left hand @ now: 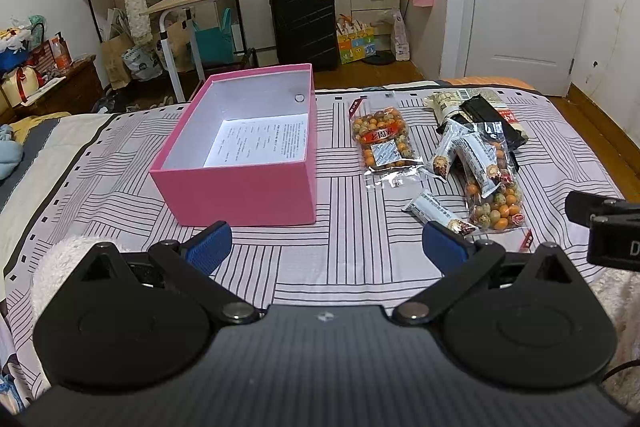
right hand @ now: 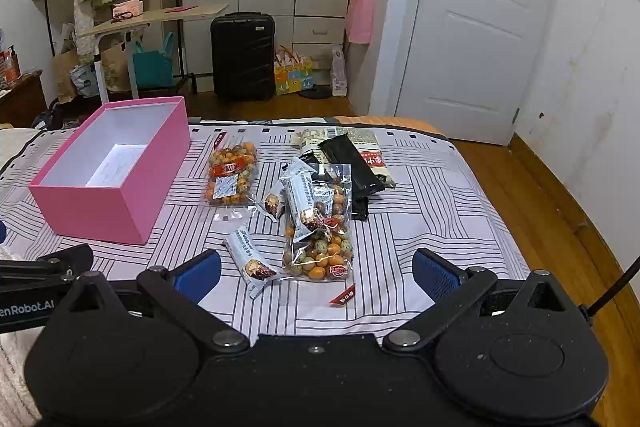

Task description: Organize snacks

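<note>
At the very start, nothing packed: pink box (left hand: 240, 163) empty on the bed (right hand: 420, 219), snack packets (right hand: 316, 223) heaped just right of it, left gripper (left hand: 326, 247) and right gripper (right hand: 316, 273) both jaws wide and holding nothing; next, probably closing on the nearest white bar (right hand: 250, 259).

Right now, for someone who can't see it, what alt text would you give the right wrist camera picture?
An open right gripper hovers empty over a patterned bedspread strewn with snack packets, the nearest a small white bar wrapper and a clear bag of coated nuts. To the left sits a lidless pink box holding only a paper sheet.
</note>
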`<state>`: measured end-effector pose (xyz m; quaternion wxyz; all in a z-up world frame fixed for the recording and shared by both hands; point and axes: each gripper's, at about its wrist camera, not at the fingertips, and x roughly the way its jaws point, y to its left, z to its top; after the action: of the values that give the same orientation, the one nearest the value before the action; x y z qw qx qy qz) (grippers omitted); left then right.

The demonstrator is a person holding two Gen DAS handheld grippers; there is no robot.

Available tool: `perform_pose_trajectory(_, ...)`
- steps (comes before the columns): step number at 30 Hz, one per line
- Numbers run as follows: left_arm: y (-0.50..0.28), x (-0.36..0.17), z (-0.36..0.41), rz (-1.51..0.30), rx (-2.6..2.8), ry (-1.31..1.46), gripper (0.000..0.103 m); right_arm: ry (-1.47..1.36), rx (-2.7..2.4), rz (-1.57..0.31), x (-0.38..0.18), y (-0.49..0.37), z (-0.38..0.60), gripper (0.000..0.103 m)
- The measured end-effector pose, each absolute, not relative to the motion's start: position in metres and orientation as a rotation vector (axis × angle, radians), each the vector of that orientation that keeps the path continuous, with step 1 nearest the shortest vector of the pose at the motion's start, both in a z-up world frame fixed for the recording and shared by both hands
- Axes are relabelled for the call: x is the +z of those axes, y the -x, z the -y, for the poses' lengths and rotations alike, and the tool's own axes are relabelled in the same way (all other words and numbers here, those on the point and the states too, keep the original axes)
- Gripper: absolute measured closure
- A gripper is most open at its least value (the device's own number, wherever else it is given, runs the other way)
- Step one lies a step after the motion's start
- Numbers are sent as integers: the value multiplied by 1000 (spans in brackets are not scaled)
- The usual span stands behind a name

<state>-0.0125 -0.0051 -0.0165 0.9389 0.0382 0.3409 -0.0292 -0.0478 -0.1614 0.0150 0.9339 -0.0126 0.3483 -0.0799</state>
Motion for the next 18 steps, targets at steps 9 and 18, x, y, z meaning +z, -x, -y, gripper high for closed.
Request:
perform_pose_trajectory(9, 13, -16, 5, -698, -60, -77, 0, 20, -161, -716, 14, 47, 163, 0)
perform_pose_trajectory(18, 7, 9, 10, -673, -146, -48, 0, 32, 14, -494, 42, 30, 188, 0)
